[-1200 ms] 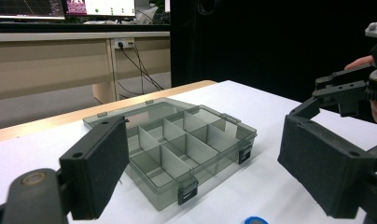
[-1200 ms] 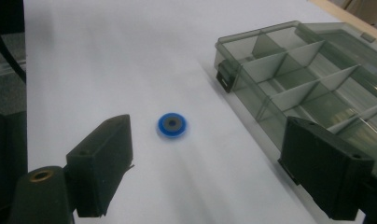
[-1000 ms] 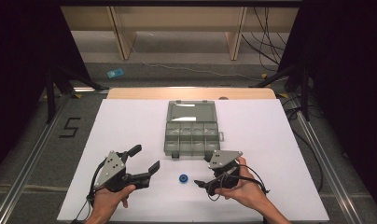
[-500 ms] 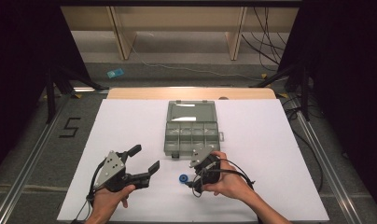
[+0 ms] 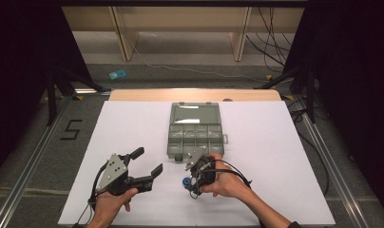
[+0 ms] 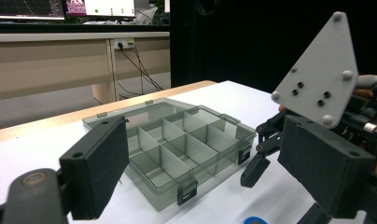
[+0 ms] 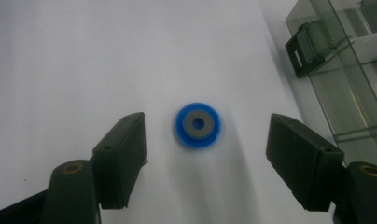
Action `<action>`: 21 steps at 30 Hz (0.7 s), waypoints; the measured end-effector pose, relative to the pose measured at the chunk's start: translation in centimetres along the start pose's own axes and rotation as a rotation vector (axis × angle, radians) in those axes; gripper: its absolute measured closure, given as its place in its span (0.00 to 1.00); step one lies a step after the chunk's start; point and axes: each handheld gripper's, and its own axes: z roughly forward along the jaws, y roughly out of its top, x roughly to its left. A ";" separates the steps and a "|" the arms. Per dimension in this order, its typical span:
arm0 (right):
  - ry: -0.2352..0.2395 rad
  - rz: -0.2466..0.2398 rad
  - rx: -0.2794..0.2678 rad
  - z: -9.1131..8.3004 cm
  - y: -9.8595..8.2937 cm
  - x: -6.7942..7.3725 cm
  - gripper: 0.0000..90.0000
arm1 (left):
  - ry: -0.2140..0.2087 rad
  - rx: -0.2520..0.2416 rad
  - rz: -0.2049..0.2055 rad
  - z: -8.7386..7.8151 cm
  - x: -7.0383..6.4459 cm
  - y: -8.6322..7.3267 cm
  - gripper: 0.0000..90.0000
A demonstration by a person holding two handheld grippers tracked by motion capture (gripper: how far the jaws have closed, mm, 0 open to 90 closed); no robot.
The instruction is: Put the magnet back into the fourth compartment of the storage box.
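Both right gripper [image 7: 205,154] fingers now astride blue ring [image 7: 197,124].

The left hand [image 5: 109,204] is coming in at the bottom left of the high view, holding the left gripper [image 5: 148,164] with its jaws wide apart. The right hand [image 5: 226,181] is holding the right gripper [image 5: 188,183] near the bottom middle, jaws open and pointing down.

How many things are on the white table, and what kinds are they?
Box: 1
Blue ring: 1
Tools, left and right: 2
Total: 4
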 end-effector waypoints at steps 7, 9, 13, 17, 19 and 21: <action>0.033 0.001 0.055 1.0 0.7 -0.2 0.41 | -0.001 0.000 0.003 0.0 0.0 0.0 0.17; 0.035 -0.004 0.081 1.3 0.8 -0.4 0.42 | -0.001 0.000 0.002 0.0 0.0 0.0 0.17; 0.052 -0.017 0.108 1.7 1.1 -0.5 0.46 | -0.001 0.000 0.002 0.0 0.0 0.0 0.17; 0.057 -0.024 0.126 1.9 1.5 -0.6 0.51 | 0.000 -0.002 -0.005 -0.1 0.0 0.0 0.17; 0.061 -0.030 0.139 2.0 1.6 -0.6 0.53 | 0.000 0.000 -0.001 -0.1 0.0 0.0 0.17; 0.065 -0.039 0.153 2.1 1.8 -0.6 0.58 | -0.001 0.000 0.001 -0.1 0.0 0.0 0.17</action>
